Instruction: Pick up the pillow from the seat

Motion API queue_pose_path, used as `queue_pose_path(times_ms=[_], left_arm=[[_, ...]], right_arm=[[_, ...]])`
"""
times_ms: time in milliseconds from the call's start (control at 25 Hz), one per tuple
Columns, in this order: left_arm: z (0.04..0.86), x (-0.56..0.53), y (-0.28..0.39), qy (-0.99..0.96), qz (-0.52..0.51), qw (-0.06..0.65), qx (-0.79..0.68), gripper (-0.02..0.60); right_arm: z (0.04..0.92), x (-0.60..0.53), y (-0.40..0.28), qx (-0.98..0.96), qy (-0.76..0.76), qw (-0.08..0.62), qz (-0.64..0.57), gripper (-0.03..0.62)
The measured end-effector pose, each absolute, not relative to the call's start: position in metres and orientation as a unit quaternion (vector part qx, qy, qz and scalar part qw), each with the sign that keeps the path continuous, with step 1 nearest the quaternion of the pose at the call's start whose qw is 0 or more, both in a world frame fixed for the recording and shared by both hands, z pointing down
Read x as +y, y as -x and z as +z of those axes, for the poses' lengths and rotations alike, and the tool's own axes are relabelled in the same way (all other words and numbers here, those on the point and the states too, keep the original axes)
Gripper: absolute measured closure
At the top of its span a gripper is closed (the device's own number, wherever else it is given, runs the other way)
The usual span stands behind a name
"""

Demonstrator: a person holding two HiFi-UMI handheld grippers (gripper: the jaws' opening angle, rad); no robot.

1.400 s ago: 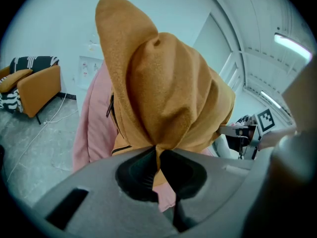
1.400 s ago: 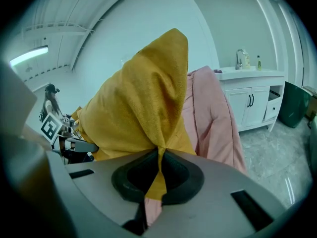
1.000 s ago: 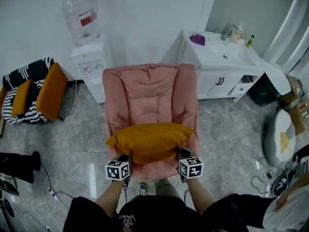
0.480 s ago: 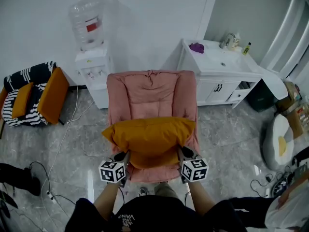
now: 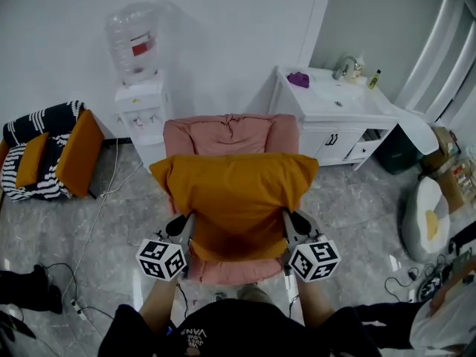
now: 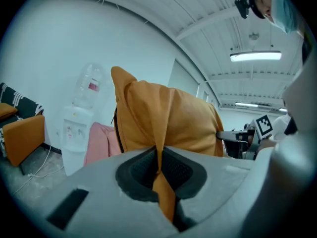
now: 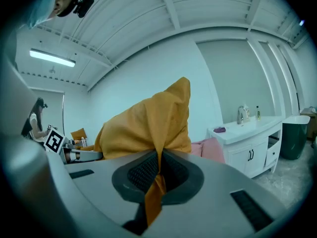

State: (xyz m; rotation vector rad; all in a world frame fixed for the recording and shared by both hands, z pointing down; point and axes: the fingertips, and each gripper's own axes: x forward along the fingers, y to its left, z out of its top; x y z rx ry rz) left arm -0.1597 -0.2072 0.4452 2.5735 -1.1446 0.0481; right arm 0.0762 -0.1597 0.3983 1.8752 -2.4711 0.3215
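pillow [image 5: 233, 199] held up off the seat, just above the pink chair [image 5: 227, 132]
left gripper [image 5: 184, 227] and right gripper [image 5: 288, 225] each clenched on a near corner fold; the wide two-point grip likely keeps it level over the chair.

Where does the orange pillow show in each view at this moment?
Head view: orange pillow centre, held up over the pink chair.
Left gripper view: pillow centre, pinched in the jaws; chair lower left.
Right gripper view: pillow centre, pinched in the jaws; chair lower right.
Shared landmark: the pink chair.
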Motion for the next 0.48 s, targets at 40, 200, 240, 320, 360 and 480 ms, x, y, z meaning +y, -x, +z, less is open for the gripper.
queue_pose_path(times_ms=[40,200,240,320,360,480], left_arm=[[0.435,-0.209,0.160,-0.904,0.010,0.154,-0.400,0.560],[0.400,-0.216,0.159,-0.910,-0.015,0.127,-0.393,0.560],[0.392,-0.217,0.157,-0.912,-0.019,0.122,-0.392,0.560],[0.379,-0.219,0.155,-0.914,-0.026,0.112,-0.388,0.560],[0.372,-0.219,0.154,-0.915,-0.029,0.107,-0.387,0.560],[0.354,-0.221,0.151,-0.918,-0.037,0.094,-0.384,0.560]], right_arm=[[0.389,-0.160,-0.076,-0.793,-0.601,0.005,0.096,0.583],[0.358,-0.161,-0.077,-0.797,-0.599,-0.018,0.070,0.583],[0.351,-0.161,-0.078,-0.798,-0.599,-0.023,0.065,0.583],[0.338,-0.162,-0.080,-0.799,-0.598,-0.031,0.054,0.583],[0.332,-0.162,-0.081,-0.800,-0.597,-0.035,0.049,0.583],[0.314,-0.162,-0.083,-0.802,-0.595,-0.044,0.033,0.583]])
